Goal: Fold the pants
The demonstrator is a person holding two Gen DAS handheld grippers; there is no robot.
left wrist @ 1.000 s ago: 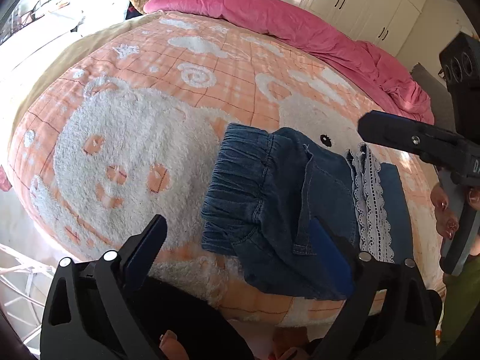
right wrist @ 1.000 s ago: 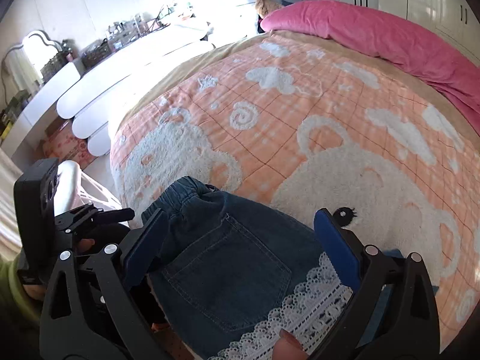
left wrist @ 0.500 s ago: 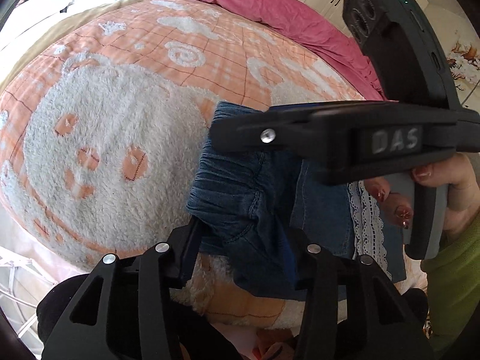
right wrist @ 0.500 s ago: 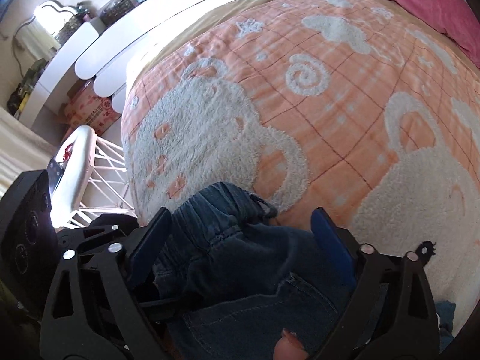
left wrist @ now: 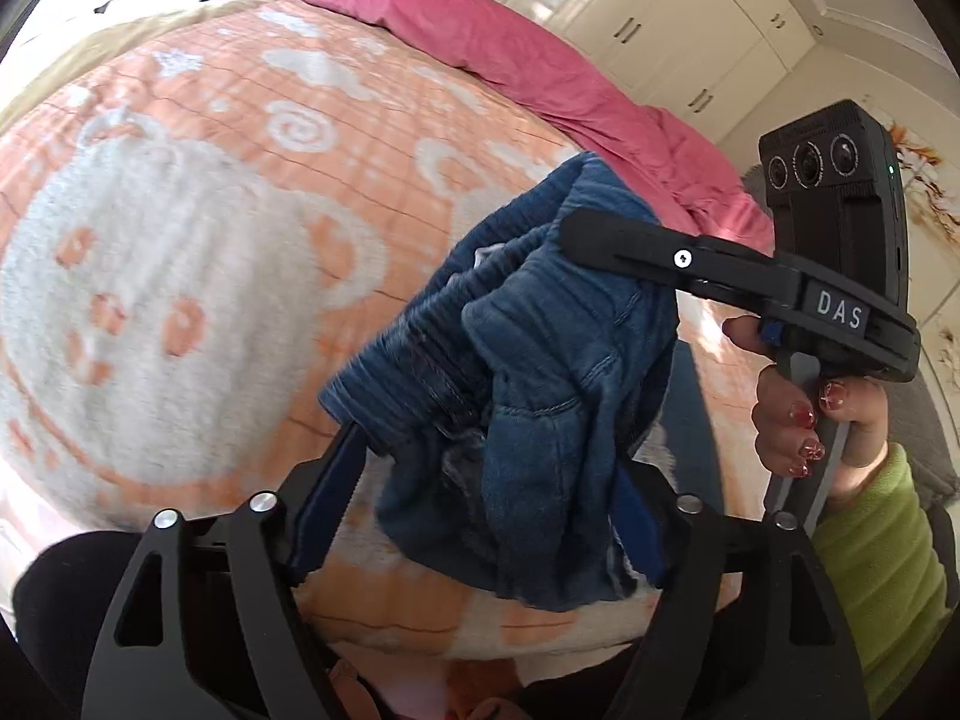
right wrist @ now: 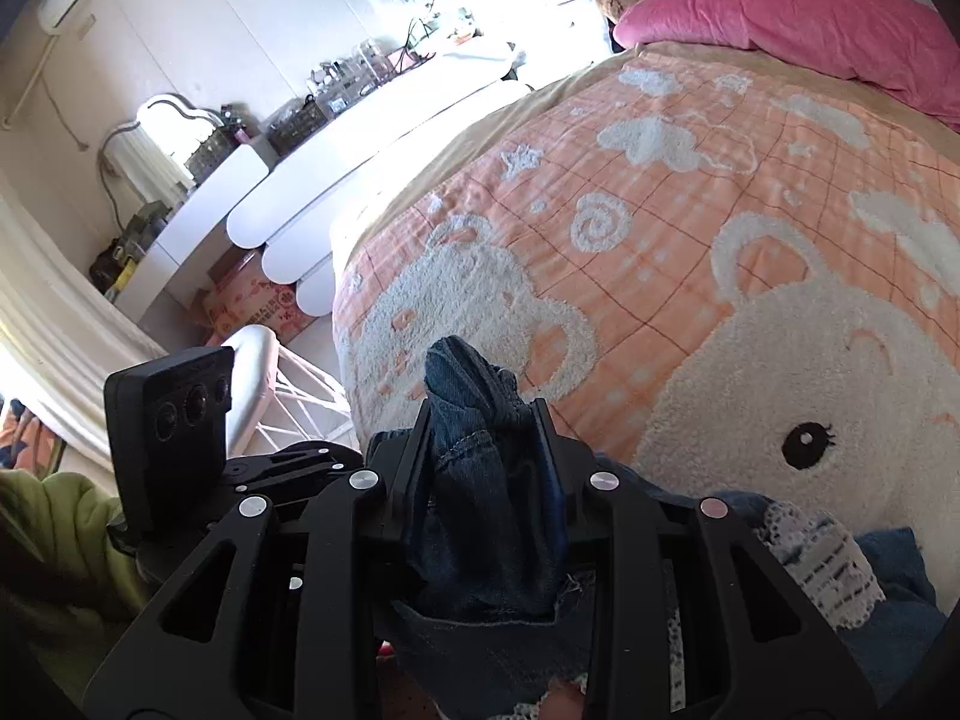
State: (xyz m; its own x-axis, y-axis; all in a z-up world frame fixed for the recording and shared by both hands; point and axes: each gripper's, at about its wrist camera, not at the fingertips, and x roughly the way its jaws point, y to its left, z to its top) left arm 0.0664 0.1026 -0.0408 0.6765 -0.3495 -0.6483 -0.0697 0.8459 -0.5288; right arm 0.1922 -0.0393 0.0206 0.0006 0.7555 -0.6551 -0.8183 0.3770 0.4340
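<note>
The blue denim pants (left wrist: 540, 372) with a gathered elastic waistband and white lace trim (right wrist: 822, 558) hang bunched above the near edge of the bed. My left gripper (left wrist: 480, 480) is shut on the waistband end of the pants. My right gripper (right wrist: 483, 420) is shut on another part of the waistband, with denim bulging up between its fingers. In the left wrist view the right gripper (left wrist: 576, 228) reaches in from the right and holds the top of the bundle. The rest of the pants trails down on the blanket (right wrist: 894, 546).
The bed carries an orange and white plush blanket (left wrist: 180, 276) with bear figures and a pink duvet (left wrist: 540, 78) along its far side. White wardrobes (left wrist: 690, 18) stand behind. A white dresser (right wrist: 336, 156) and a white rack (right wrist: 282, 384) stand left of the bed.
Both grippers have closed on the waistband and lifted it off the blanket. One second ago both were open above the flat pants.
</note>
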